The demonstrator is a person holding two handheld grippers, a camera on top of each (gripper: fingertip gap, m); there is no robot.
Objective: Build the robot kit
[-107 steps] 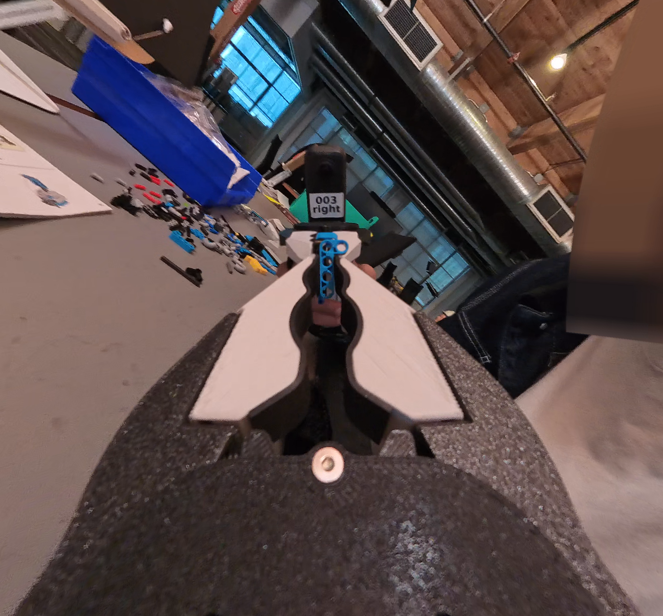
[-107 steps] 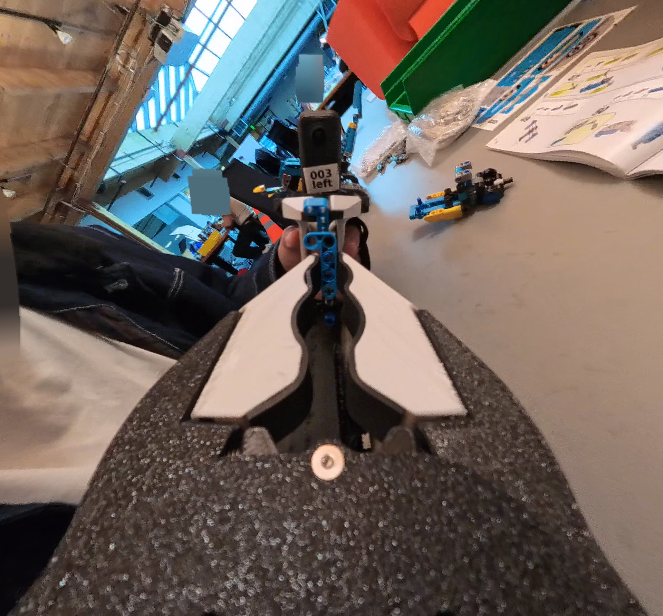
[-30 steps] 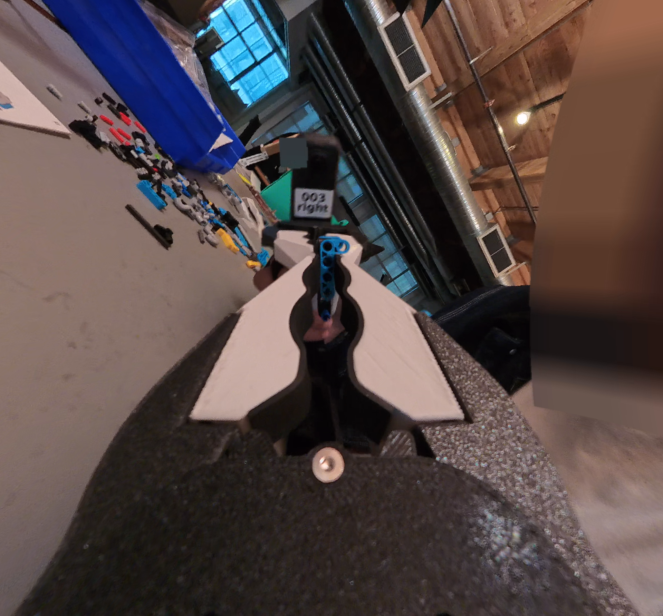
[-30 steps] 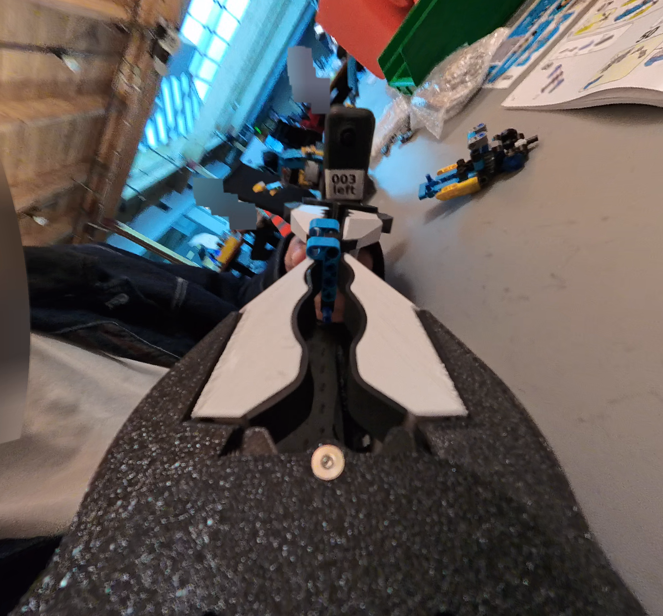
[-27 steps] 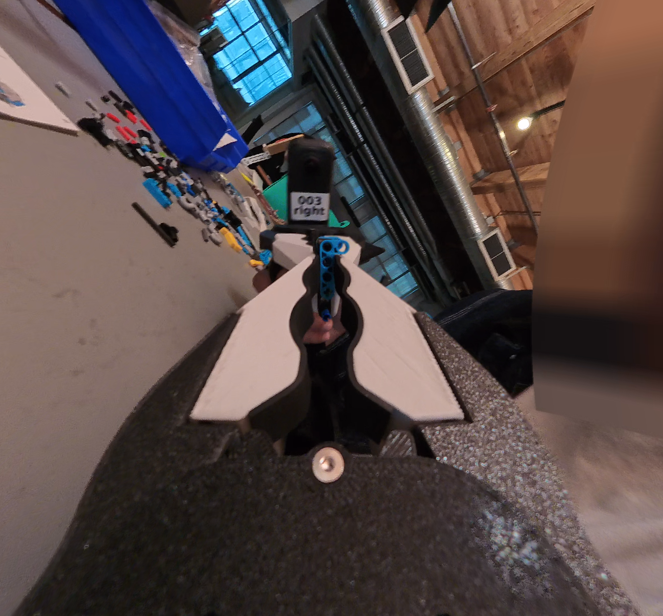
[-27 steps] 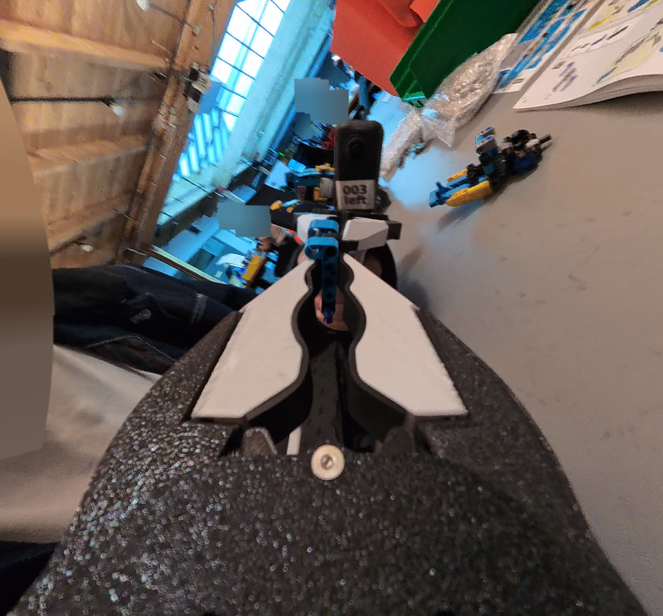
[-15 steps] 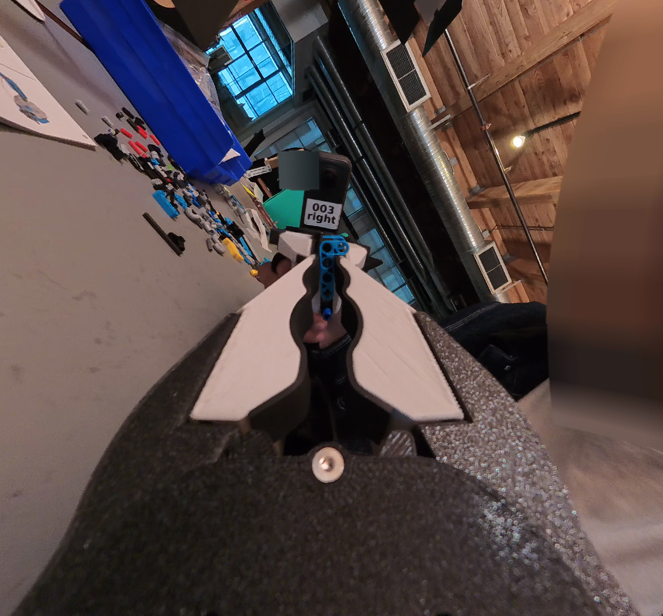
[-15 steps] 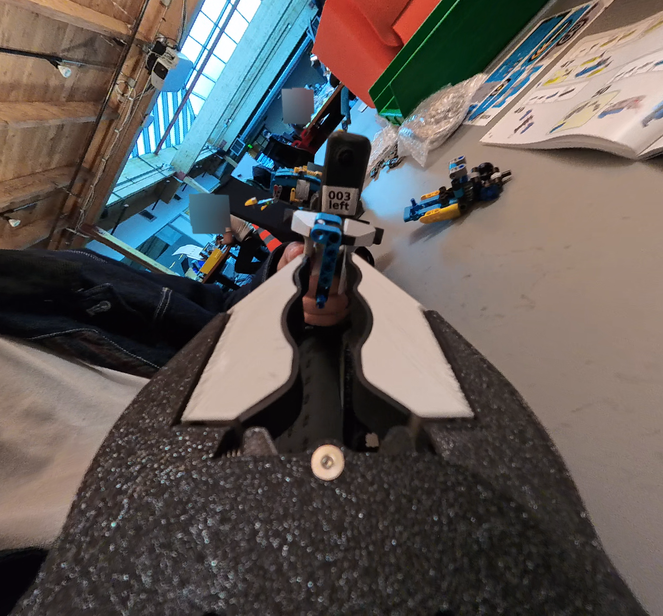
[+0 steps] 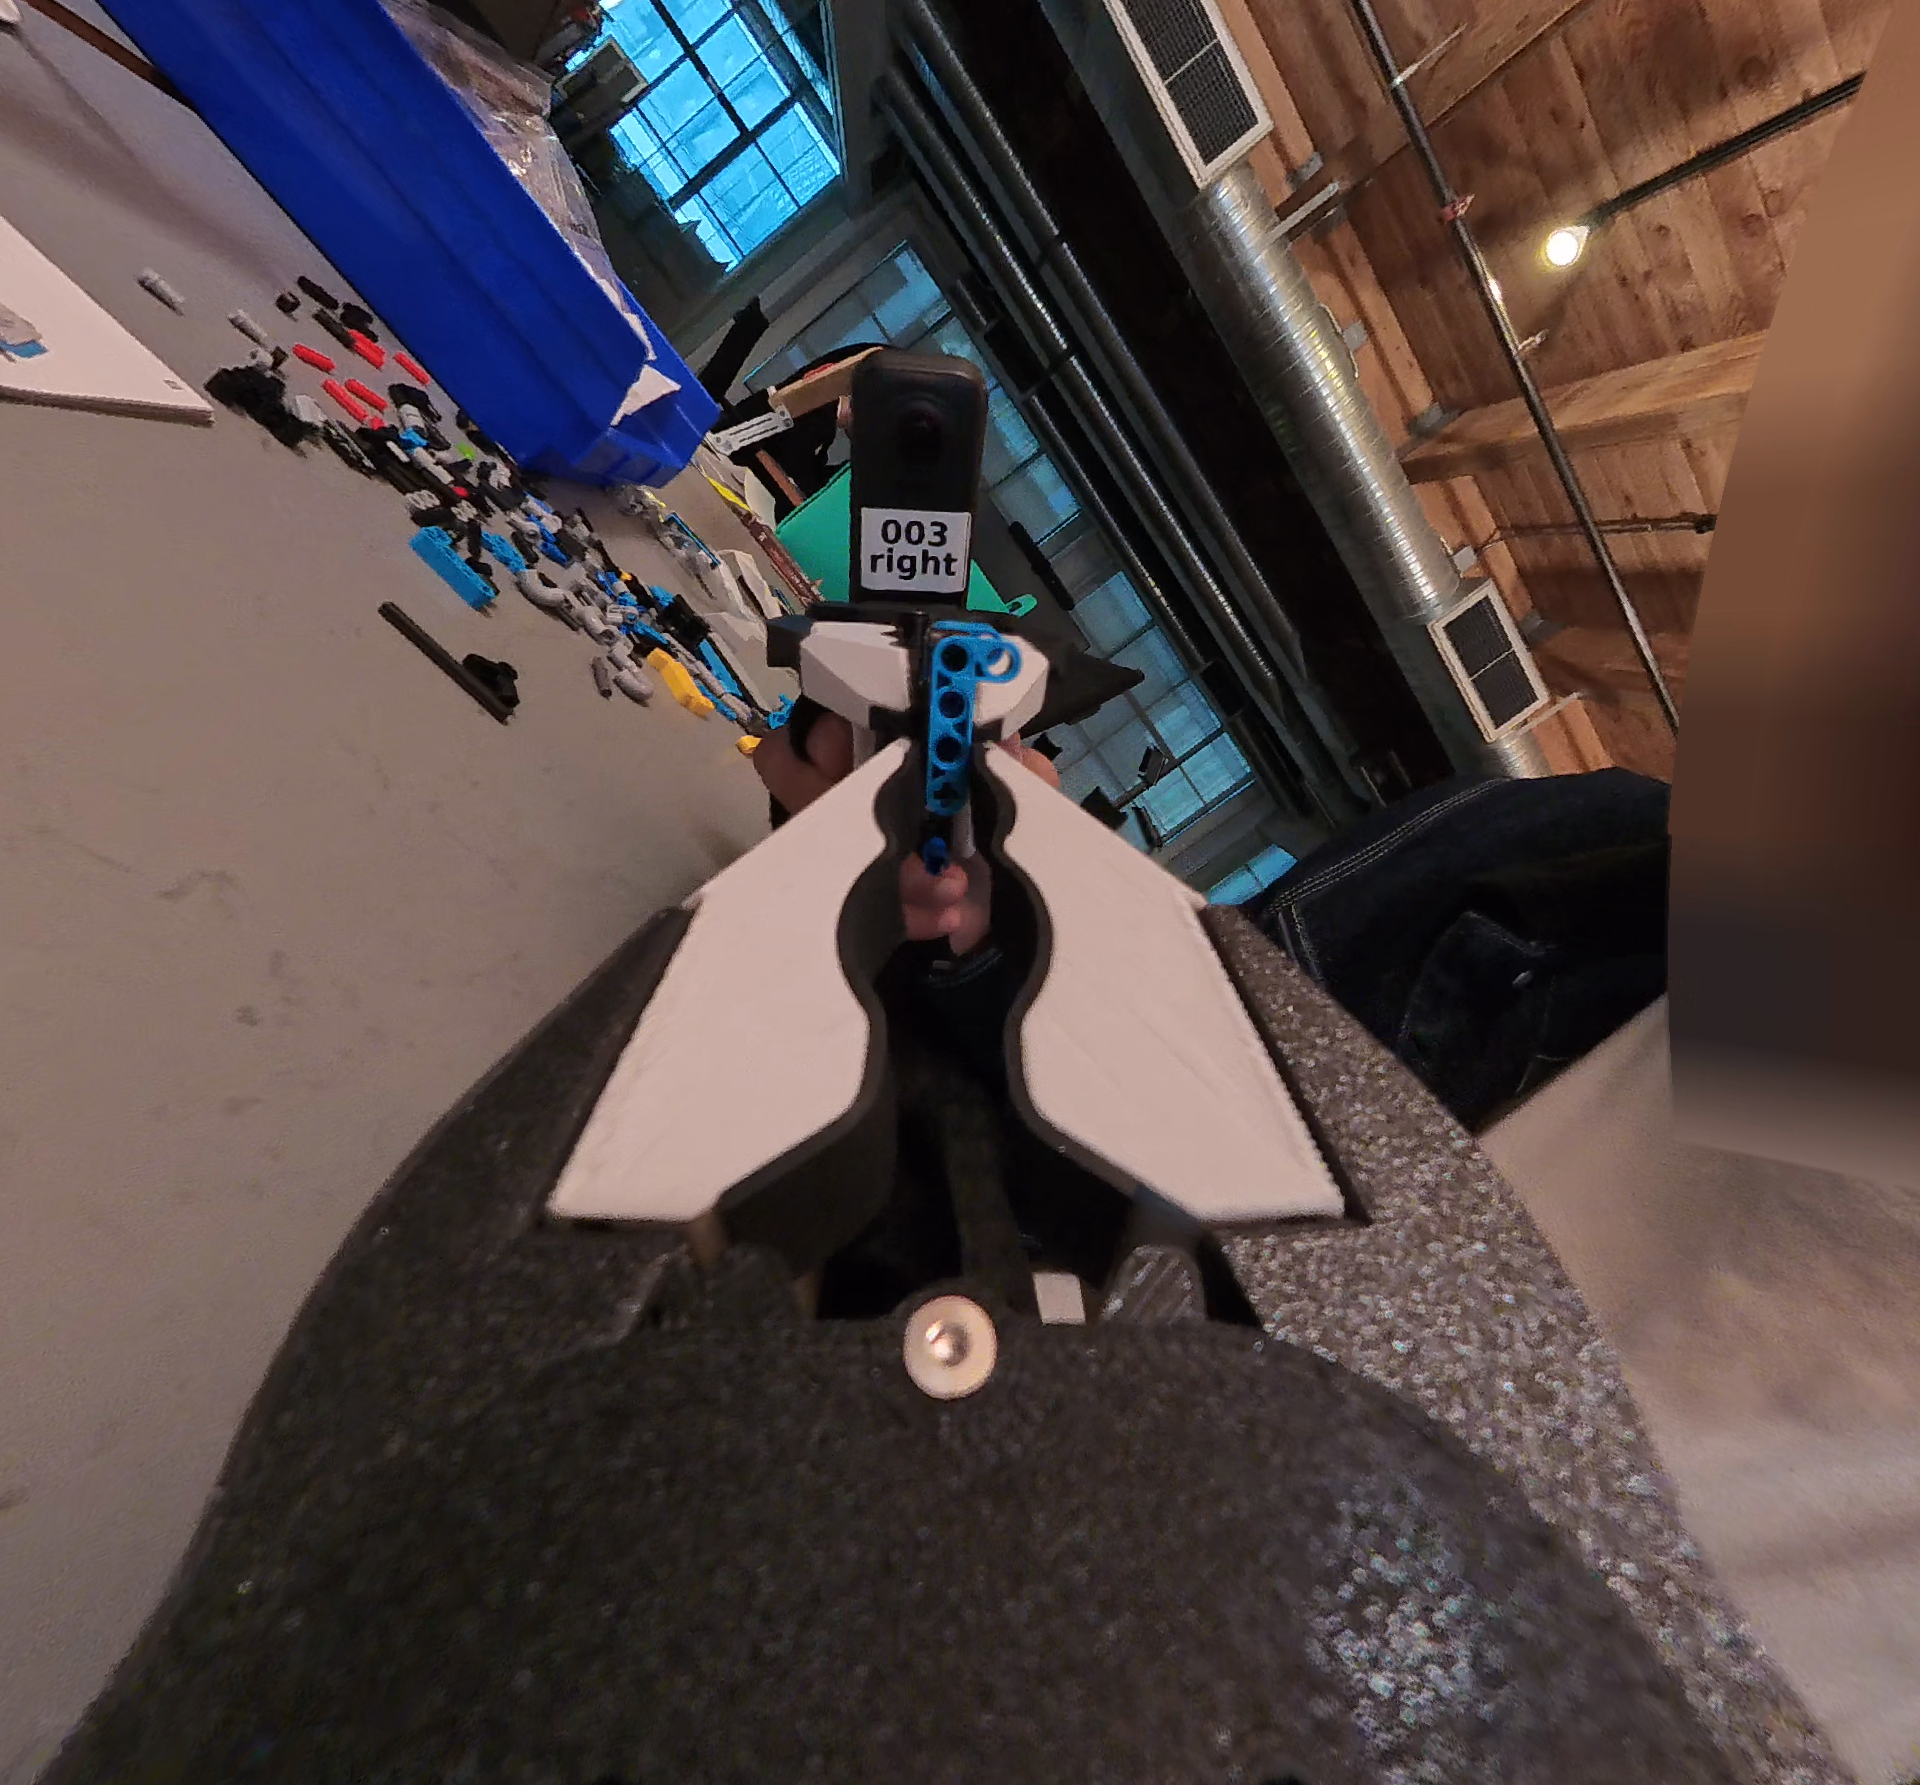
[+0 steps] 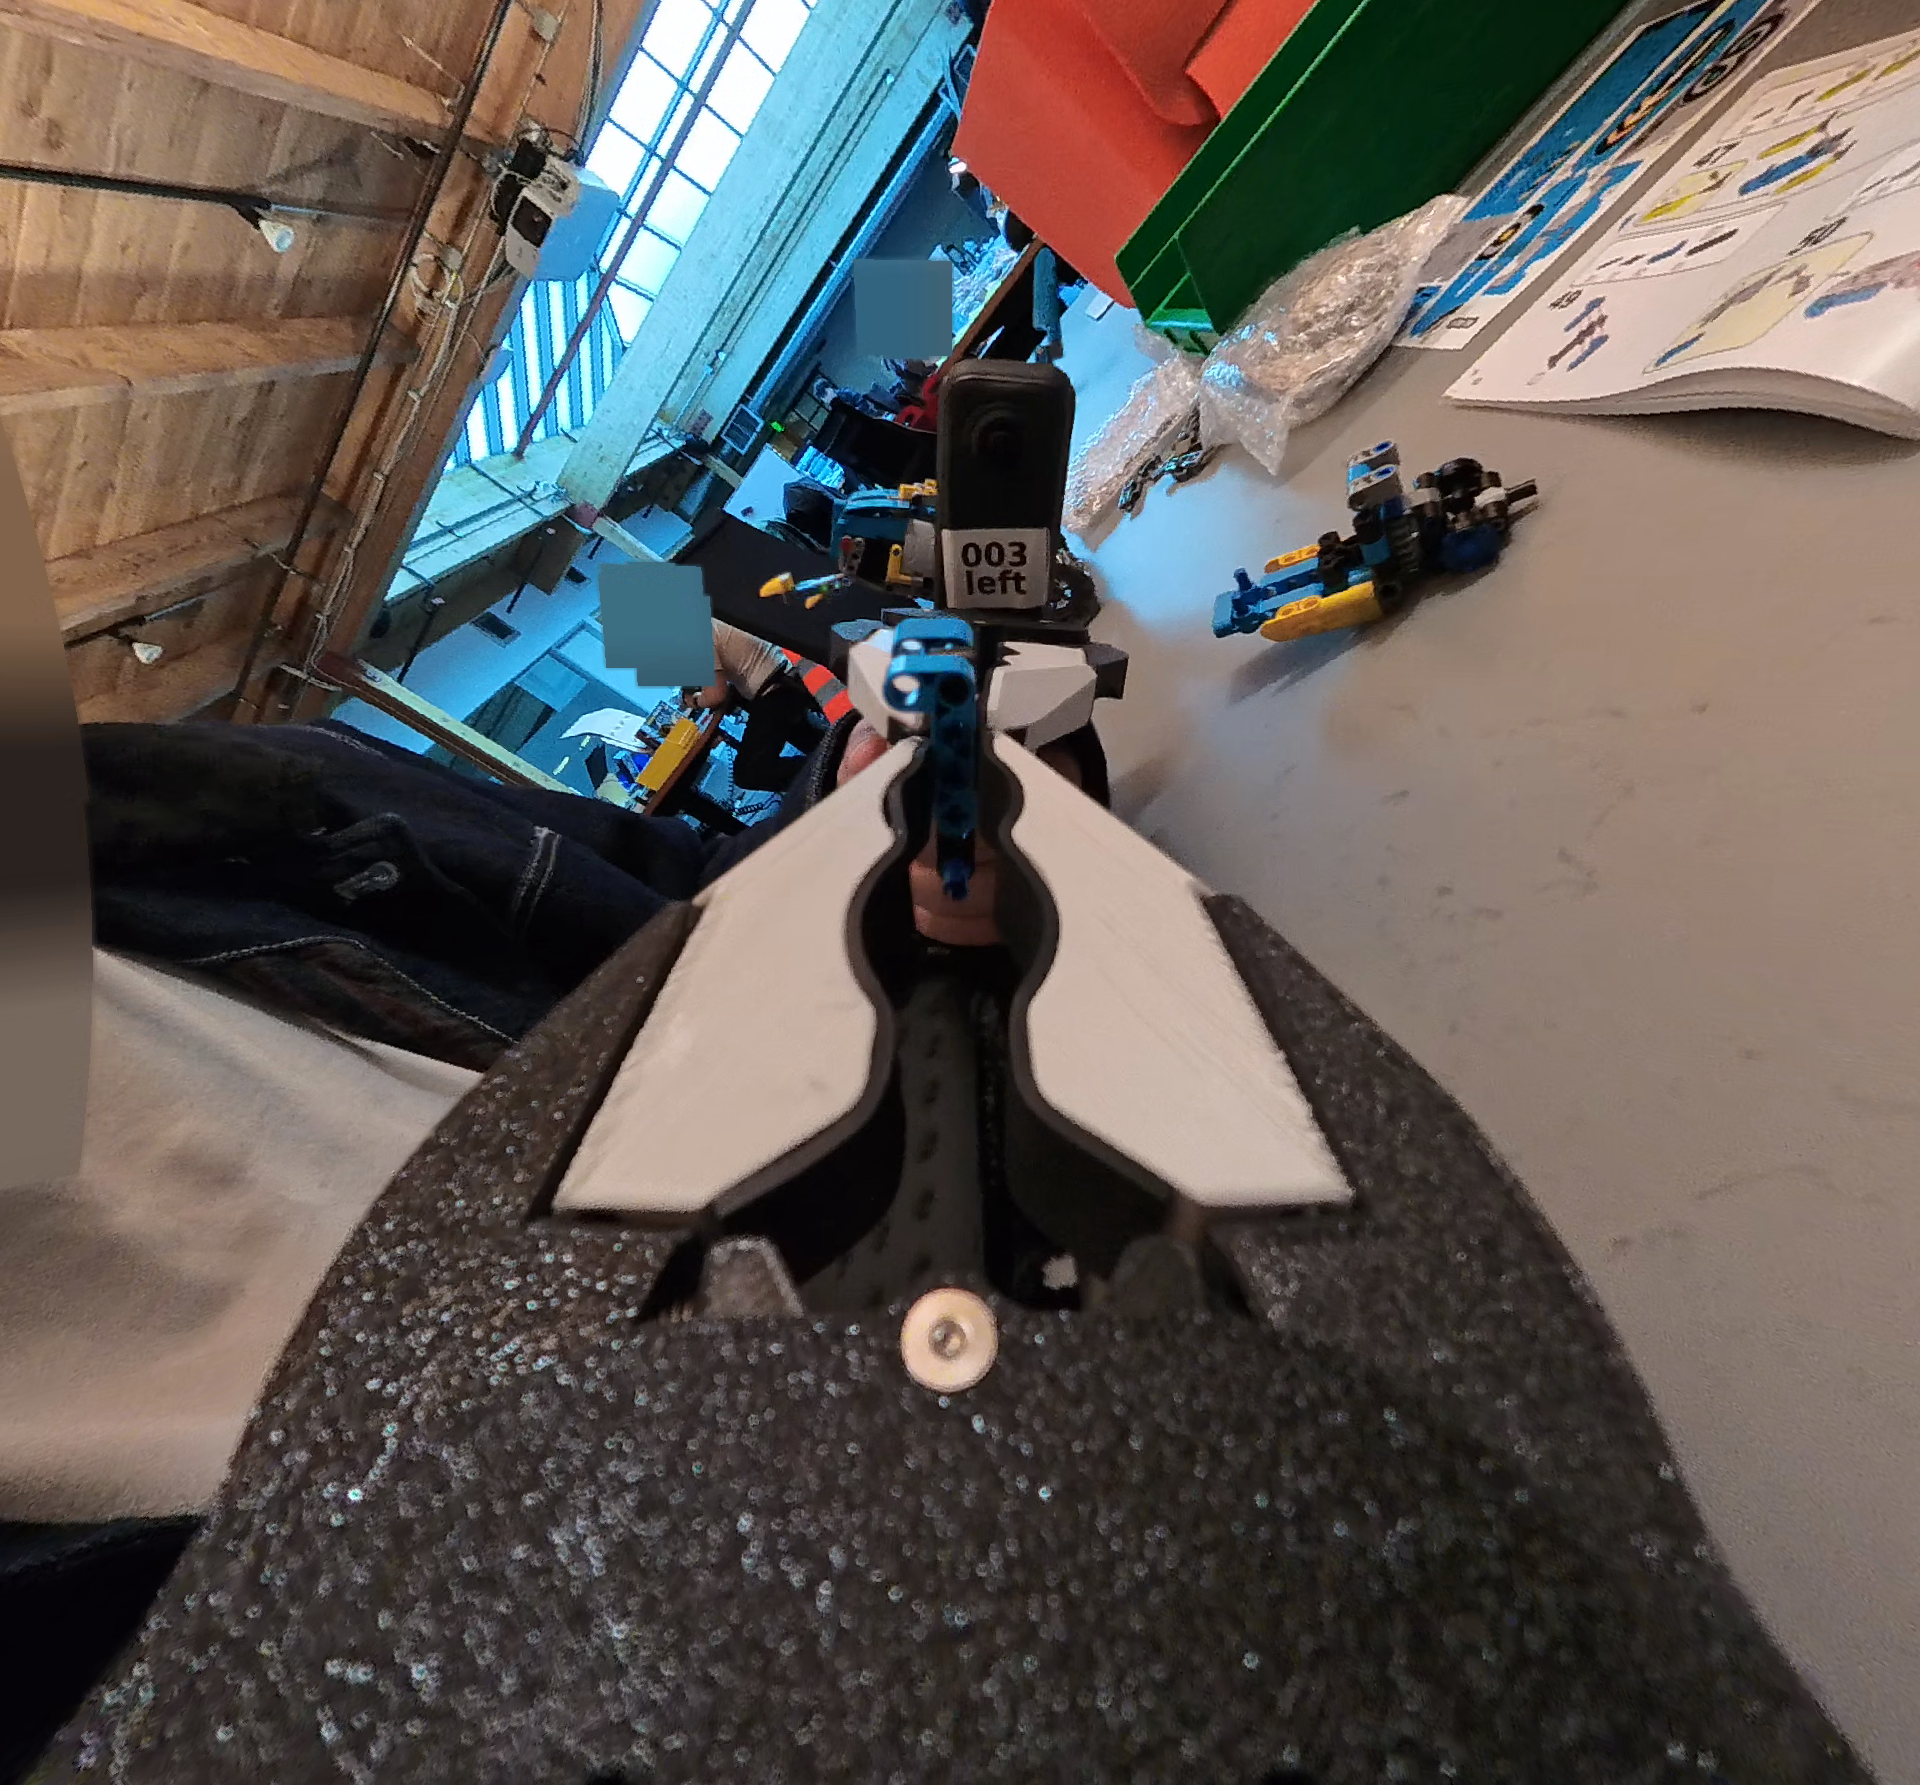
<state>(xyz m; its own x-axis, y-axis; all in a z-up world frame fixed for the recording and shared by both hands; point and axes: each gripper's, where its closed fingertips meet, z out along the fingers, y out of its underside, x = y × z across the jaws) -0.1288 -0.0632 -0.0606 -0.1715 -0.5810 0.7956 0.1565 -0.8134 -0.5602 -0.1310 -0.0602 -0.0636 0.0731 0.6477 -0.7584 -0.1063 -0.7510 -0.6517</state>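
A light blue perforated building beam [image 9: 948, 707] with a bent top end and a dark blue pin at its lower end is held in the air between two facing grippers. My left gripper [image 9: 951, 769] is shut on it. The right gripper [image 9: 920, 675] shows just beyond it, tip to tip, with a hand under it. In the right wrist view my right gripper [image 10: 954, 759] is shut on the same beam [image 10: 951, 779], and the left gripper [image 10: 971, 686] faces it just behind.
Grey table [image 9: 260, 904] with a scatter of small building pieces [image 9: 468, 509], a black axle [image 9: 436, 644] and a blue bin [image 9: 364, 135]. On the other side lie a small built model [image 10: 1371, 561], an open booklet [image 10: 1714, 281], plastic bags [image 10: 1309, 312] and green [image 10: 1351, 104] and orange bins. Less than 4 cm separates the two grippers' tips.
Both grippers stay tip to tip on the beam while tilting and swaying. The right gripper's fingers stood a little wider half a second ago and are narrow again now.
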